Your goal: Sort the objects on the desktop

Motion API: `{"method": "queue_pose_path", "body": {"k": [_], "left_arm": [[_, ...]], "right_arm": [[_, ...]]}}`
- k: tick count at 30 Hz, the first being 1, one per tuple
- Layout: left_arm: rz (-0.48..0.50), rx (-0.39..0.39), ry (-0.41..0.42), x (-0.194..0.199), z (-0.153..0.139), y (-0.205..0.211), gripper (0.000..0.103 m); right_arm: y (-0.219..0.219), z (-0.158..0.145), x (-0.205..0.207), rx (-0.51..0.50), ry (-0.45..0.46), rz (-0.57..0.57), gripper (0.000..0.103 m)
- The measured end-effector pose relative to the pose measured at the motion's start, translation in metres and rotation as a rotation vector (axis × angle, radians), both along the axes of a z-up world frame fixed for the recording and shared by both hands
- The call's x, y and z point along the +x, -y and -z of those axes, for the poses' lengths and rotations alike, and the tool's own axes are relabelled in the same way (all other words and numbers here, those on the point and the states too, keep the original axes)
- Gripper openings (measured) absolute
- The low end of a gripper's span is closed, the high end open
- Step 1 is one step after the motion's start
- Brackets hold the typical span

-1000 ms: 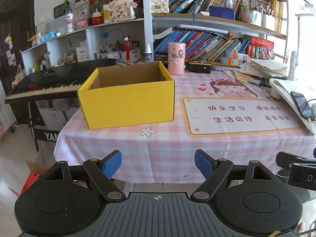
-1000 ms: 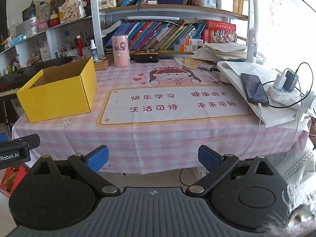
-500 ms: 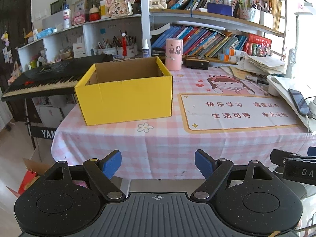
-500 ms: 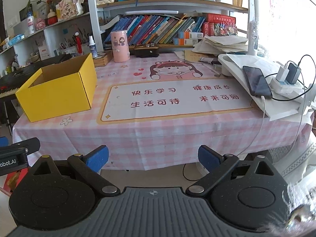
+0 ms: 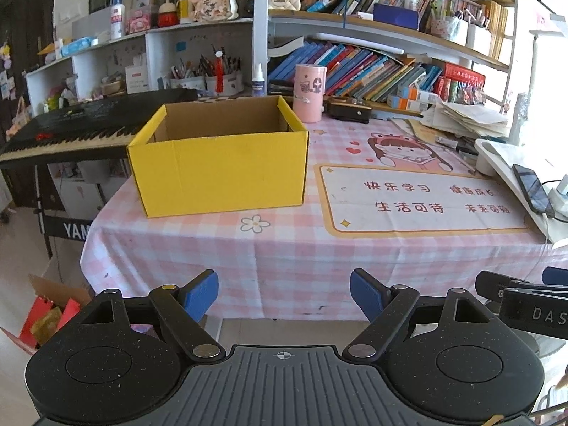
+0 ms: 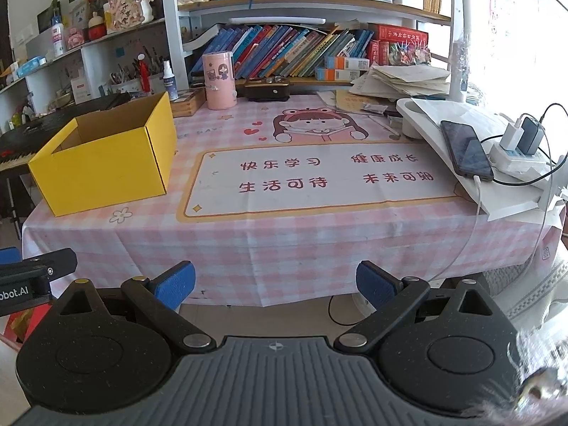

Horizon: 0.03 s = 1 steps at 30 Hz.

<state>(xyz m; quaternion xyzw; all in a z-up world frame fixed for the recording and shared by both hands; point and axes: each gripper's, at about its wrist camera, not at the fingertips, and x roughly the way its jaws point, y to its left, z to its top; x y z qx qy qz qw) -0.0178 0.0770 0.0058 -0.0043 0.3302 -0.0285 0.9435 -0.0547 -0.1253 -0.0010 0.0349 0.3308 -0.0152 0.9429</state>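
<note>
We hold both grippers short of the near edge of the table (image 5: 284, 248), which is draped in a pink checked cloth, and neither reaches over it. Our left gripper (image 5: 284, 293) has its blue-padded fingers (image 5: 198, 293) spread wide apart with nothing between them; only the hanging front of the cloth shows through the gap. Our right gripper (image 6: 275, 285) is the same: fingers (image 6: 376, 285) well apart, empty, framing the cloth's front drop and a patch of floor. The yellow cardboard box (image 5: 220, 174) sits open-topped on the left part of the table, well beyond the left fingers and a little left of their midline; in the right wrist view it lies far to the left (image 6: 106, 163), outside the right fingers' span. What we can see of the box's brown inside looks bare, though its bottom is hidden. Straight ahead of the right fingers, and well apart from them, lies the printed desk mat (image 6: 319, 177) with red characters. Further back stand a pink cylindrical holder (image 6: 219, 80) and a dark case (image 6: 266, 90) beside it, near the shelf of books. At the right edge a phone (image 6: 465, 149) rests on a white tray, plugged in by a cable.
</note>
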Motion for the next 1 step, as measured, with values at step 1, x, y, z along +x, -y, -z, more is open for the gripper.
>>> {"method": "queue_pose_path", "body": {"k": [1], "left_arm": [[-0.002, -0.001, -0.004, 0.0011, 0.0006, -0.0007, 0.084]], "right_arm": [[-0.0013, 0.0003, 0.0011, 0.000, -0.002, 0.000, 0.098]]}}
